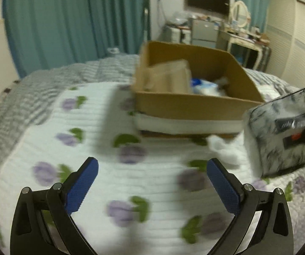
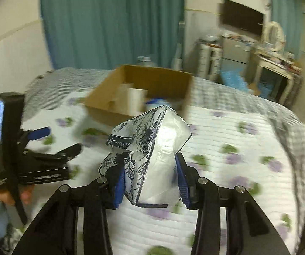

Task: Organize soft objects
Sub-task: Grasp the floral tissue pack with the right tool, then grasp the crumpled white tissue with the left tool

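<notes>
The right gripper (image 2: pixel 150 182) holds a tissue pack (image 2: pixel 146 155) clear above the bed (image 2: pixel 248 148), short of the cardboard box (image 2: pixel 139 85). Its jaws pinch the pack at the lower end, 1 blue pad on each side. The left gripper (image 1: pixel 152 182) carries nothing; its jaws are spread wide over the quilt.

Handling, judged from appearance:
- The pack looks light and soft; the crinkled film wrap dents under the pads.
- The film is probably slippery, so grip across the body, not on loose film.
- The upper end leans unsupported and may swing.

The box already contains other items.
</notes>
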`<state>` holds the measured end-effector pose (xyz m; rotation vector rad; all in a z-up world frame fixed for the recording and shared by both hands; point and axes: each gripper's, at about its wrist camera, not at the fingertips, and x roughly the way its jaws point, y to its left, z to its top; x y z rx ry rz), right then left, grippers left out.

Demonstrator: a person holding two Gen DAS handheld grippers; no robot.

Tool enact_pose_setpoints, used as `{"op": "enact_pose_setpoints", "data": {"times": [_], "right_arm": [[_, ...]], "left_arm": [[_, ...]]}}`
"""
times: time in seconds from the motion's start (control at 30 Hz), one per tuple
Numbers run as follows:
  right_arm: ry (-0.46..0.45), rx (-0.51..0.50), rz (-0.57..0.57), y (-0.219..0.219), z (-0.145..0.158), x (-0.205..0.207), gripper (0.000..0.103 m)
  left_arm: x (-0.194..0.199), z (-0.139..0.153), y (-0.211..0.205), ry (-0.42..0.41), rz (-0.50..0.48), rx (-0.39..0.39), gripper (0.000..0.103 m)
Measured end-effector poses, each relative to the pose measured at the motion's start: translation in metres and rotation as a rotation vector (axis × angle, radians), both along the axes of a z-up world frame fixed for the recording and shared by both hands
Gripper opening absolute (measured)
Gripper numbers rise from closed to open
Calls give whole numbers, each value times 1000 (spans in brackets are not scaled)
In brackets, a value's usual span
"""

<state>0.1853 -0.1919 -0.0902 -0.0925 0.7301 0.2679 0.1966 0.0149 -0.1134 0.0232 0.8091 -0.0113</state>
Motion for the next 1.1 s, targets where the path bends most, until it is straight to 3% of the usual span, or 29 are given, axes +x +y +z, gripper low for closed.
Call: {"op": "enact_pose_setpoints", "data": {"times": [0.07, 0.2, 0.33, 0.47, 0.53, 0.63, 0.7, 0.9, 1.1], "right_arm": [[-3, -20, -88, -25, -2, 5, 42], [-49, -171, -264, -53, -10, 20, 42], [-47, -242, -275, -57, -21, 36, 42], [-38, -247, -237, -49, -34, 44, 42], [-39, -243, -227, -49, -36, 42, 42], [-39, -223, -221, -49, -38, 41, 42], [-41, -217, -225, -51, -38, 39, 42], [-58, -207, -232, -50, -30, 28, 42], [-105, -192, -234, -46, -5, 5, 42]], "left_arm": [[7, -8, -14, 25, -28, -28, 103], [17, -23, -46, 64, -93, -67, 102], [32, -35, -73, 69, -133, -38, 102], [49, -48, -93, 95, -173, -54, 94], [55, -57, -101, 119, -184, -43, 71], [64, -70, -109, 173, -208, -34, 46], [64, -73, -111, 189, -218, -46, 44], [44, -53, -109, 141, -218, -5, 40], [12, -8, -96, 50, -215, 8, 40]]}}
